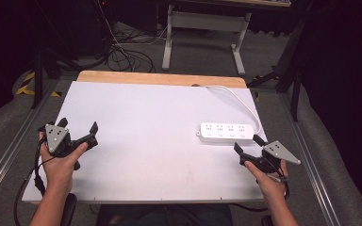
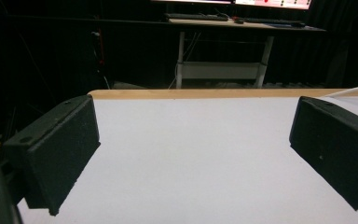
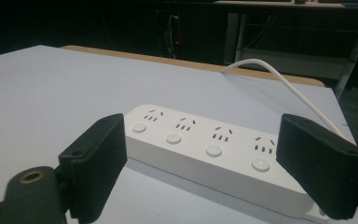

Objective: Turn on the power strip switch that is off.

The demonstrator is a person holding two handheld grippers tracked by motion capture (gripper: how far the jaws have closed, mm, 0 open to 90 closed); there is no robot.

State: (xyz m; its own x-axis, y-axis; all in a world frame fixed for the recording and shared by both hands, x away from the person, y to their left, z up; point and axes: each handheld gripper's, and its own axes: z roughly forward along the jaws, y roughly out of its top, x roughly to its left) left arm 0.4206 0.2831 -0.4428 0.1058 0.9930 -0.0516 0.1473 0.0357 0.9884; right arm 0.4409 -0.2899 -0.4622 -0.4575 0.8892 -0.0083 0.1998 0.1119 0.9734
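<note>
A white plastic power strip [image 1: 226,132] with four sockets and four round buttons lies flat on the white table top [image 1: 141,136], bearing no legible writing; its white cable [image 1: 242,101] runs back from it; just before it the right gripper [image 1: 246,146] hovers, jaws wide, nothing between; well left of the strip the left gripper [image 1: 79,128] gapes wide, empty.

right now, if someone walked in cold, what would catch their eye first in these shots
The white power strip stands out most, lying on the right side of the white table with its white cable curving off toward the far edge. Just in front of it, the right gripper hangs with its jaws open, aimed at the strip's near side. The left gripper sits open over bare table at the left.
</note>
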